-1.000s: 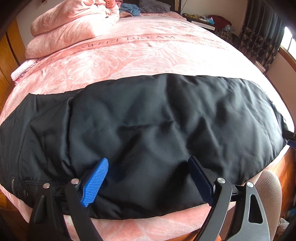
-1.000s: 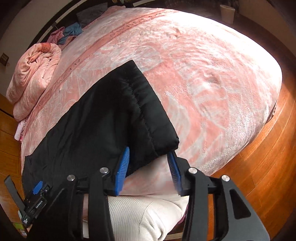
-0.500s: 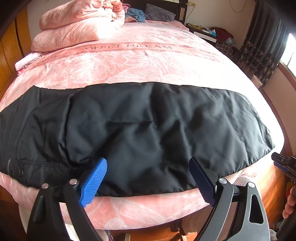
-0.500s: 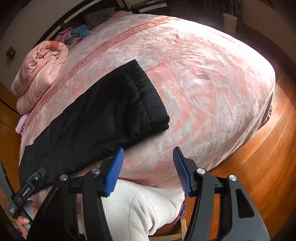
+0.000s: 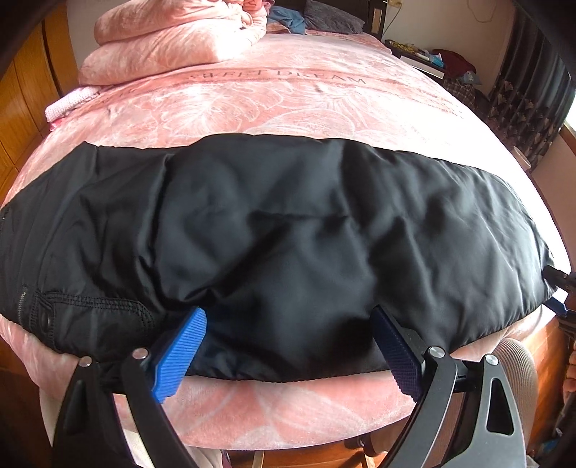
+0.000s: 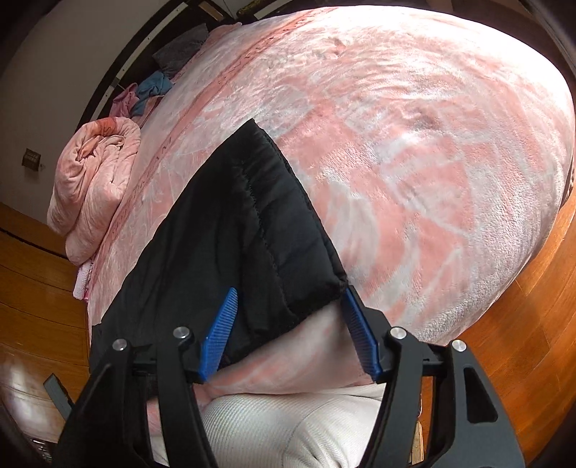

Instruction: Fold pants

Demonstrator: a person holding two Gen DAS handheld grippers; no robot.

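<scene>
Black padded pants [image 5: 288, 230] lie lengthwise across the near part of a pink bed [image 5: 273, 104], doubled leg on leg. Their waist end with a zip [image 5: 25, 298] is at the left. My left gripper [image 5: 288, 354] stands wide open at the pants' near edge, with fabric between its blue pads [image 5: 180, 356] but not pinched. In the right wrist view the stitched cuff end [image 6: 259, 223] points away from me. My right gripper [image 6: 289, 334] straddles the cuff's near corner. Its jaws are opening and the pads [image 6: 219, 331] do not squeeze the cloth.
A folded pink quilt [image 5: 172, 39] sits at the head of the bed, with a dark pillow [image 5: 331, 21] and loose clothes behind it. Wooden floor [image 6: 522, 306] runs along the right of the bed. A leg in white trousers [image 6: 288, 428] is below the right gripper.
The right gripper's jaws have widened. It drew back clear of the cuff, then came down onto the cuff corner again. The left gripper stays wide open at the near edge.
</scene>
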